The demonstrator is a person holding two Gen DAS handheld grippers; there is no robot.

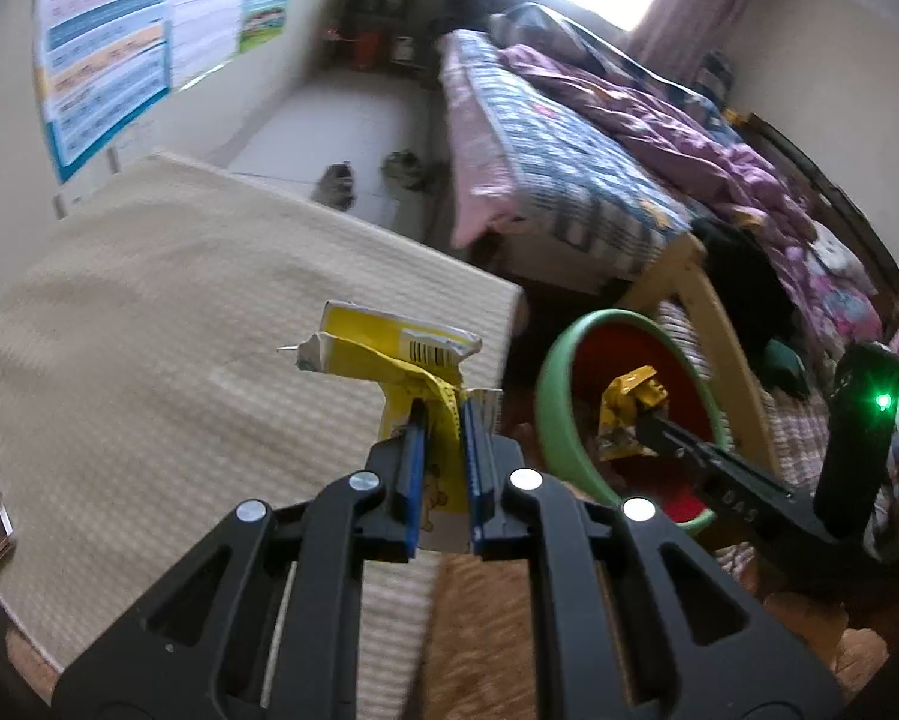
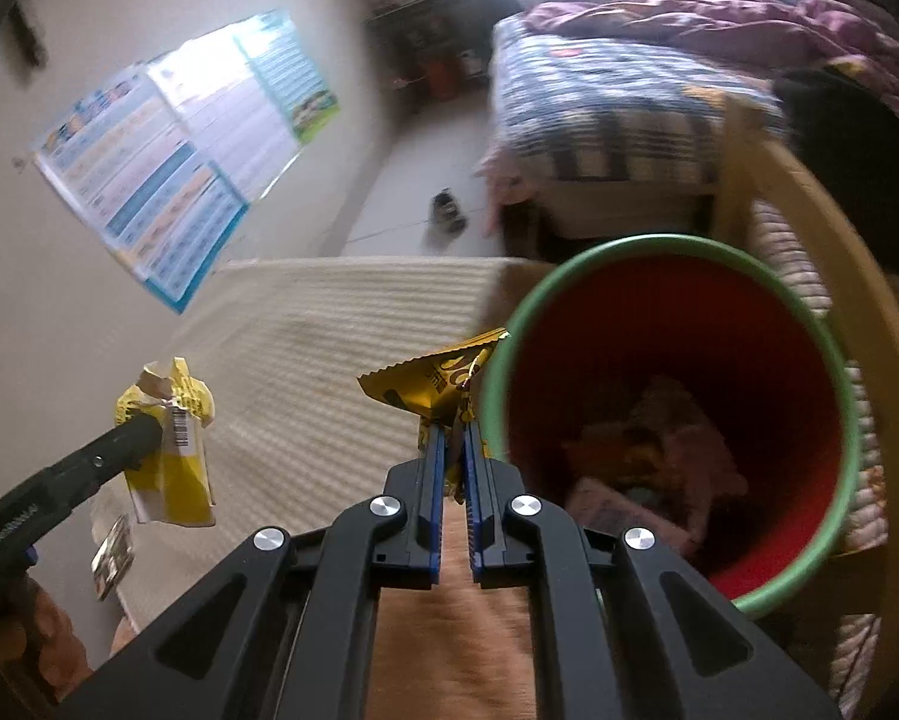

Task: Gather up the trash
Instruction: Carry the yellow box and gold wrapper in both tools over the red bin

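Both grippers are clamped on trash, one piece each. Left gripper (image 1: pixel 443 414) pinches a crumpled yellow carton (image 1: pixel 389 354) with a barcode label, held in the air over the beige ribbed mat (image 1: pixel 149 300). Right gripper (image 2: pixel 456 438) pinches a yellow foil wrapper (image 2: pixel 443 378) with a zigzag edge, held right at the near rim of the one bin (image 2: pixel 833 360), which is red inside with a green rim. From the left wrist view the wrapper sits over the bin's mouth. Several pieces of blurred litter already lie at the bin's bottom; I cannot count them. One small printed packet (image 2: pixel 112 552) lies on the mat's edge. Behind stand one bed (image 1: pixel 569 138) with a purple quilt and three wall posters (image 1: pixel 107 54).
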